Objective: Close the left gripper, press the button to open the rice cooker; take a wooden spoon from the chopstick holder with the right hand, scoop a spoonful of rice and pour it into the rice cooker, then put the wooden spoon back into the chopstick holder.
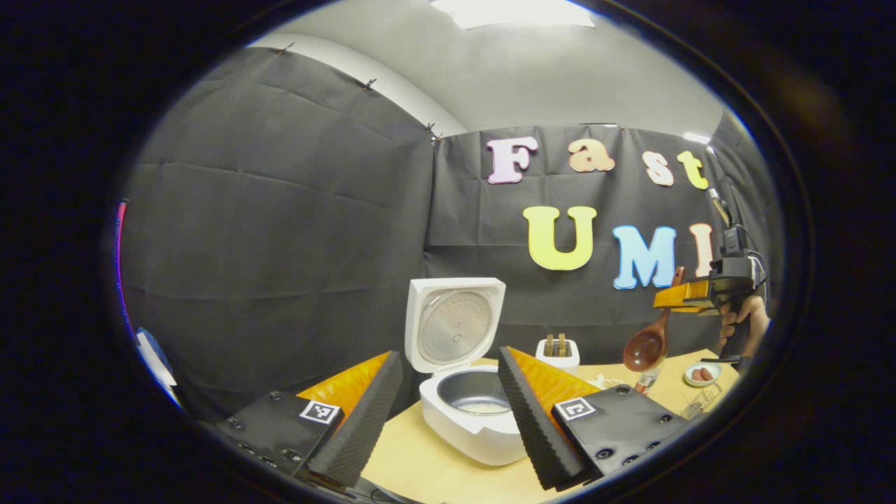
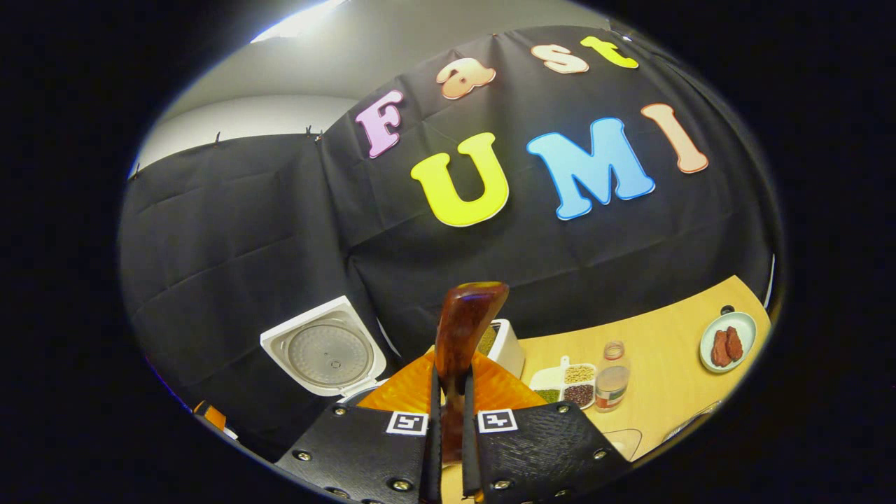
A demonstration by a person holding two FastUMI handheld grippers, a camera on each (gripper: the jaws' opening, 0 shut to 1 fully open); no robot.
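Observation:
The white rice cooker (image 1: 470,427) stands with its lid (image 1: 455,323) up, and some rice lies in its pot (image 1: 483,406). My left gripper (image 1: 450,353) is open, its fingers framing the cooker without touching it. To the right, a hand holds my right gripper (image 1: 689,294) above the table, shut on the handle of a wooden spoon (image 1: 645,348) whose bowl hangs down. In the right gripper view the spoon handle (image 2: 467,315) rises between the closed fingers of the right gripper (image 2: 451,381). The white chopstick holder (image 1: 558,352) stands behind the cooker, and the chopstick holder (image 2: 505,346) peeks out beside the handle.
On the wooden table (image 2: 672,392) are a divided dish of grains (image 2: 568,381), a small jar (image 2: 612,383) and a plate of red pieces (image 2: 728,343). The open cooker lid (image 2: 325,357) lies to the left. Black cloth walls close in behind.

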